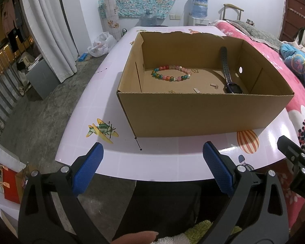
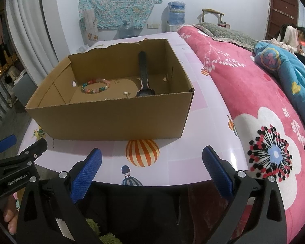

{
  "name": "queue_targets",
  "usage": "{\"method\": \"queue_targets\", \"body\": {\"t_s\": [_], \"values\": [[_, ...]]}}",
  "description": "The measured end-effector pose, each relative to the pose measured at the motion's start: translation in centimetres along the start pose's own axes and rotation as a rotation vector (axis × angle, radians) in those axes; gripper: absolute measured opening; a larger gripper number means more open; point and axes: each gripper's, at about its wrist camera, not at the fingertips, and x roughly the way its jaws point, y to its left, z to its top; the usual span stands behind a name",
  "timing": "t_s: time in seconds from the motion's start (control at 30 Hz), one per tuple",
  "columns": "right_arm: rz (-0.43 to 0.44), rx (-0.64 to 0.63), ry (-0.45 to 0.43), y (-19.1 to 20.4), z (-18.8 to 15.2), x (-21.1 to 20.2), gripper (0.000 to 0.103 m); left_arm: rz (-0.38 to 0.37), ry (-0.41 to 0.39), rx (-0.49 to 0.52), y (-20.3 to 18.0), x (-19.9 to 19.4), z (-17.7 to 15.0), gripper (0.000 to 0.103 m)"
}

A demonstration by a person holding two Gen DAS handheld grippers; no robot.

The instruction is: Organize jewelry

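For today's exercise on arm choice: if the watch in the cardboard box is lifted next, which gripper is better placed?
Probably the right gripper. The watch lies at the box's right end, on that gripper's side; the left gripper lines up nearer the bead bracelet. Both are open and empty.

White walls, a grey concrete floor [image 1: 50,109], white curtains [image 1: 48,30], and a pink-blanketed bed [image 2: 244,93] beside the table [image 1: 103,93].

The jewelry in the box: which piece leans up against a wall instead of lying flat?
The dark blue watch: its strap climbs the far wall of the cardboard box, while the colourful bead bracelet and small charms lie flat on the floor.
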Motion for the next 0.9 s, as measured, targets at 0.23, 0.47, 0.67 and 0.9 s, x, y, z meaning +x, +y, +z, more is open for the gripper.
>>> {"method": "queue_targets", "body": {"t_s": [0.23, 0.47, 0.67, 0.9], "values": [[0.001, -0.001, 0.0, 0.01, 0.07, -0.09, 0.096, -0.006, -0.001, 0.013, -0.12, 0.33, -0.36, 0.095], [0.001, -0.001, -0.001, 0.09, 0.1, -0.15, 0.096, -0.015, -0.002, 0.023, -0.23, 0.25, -0.32, 0.095], [0.003, -0.003, -0.001, 0.15, 0.12, -0.16, 0.096, -0.017, 0.006, 0.014, -0.06, 0.32, -0.24, 0.095], [0.006, -0.009, 0.0, 0.46, 0.31, -0.06, 0.096, -0.014, 0.015, 0.004, 0.15, 0.44, -0.12, 0.095]]}}
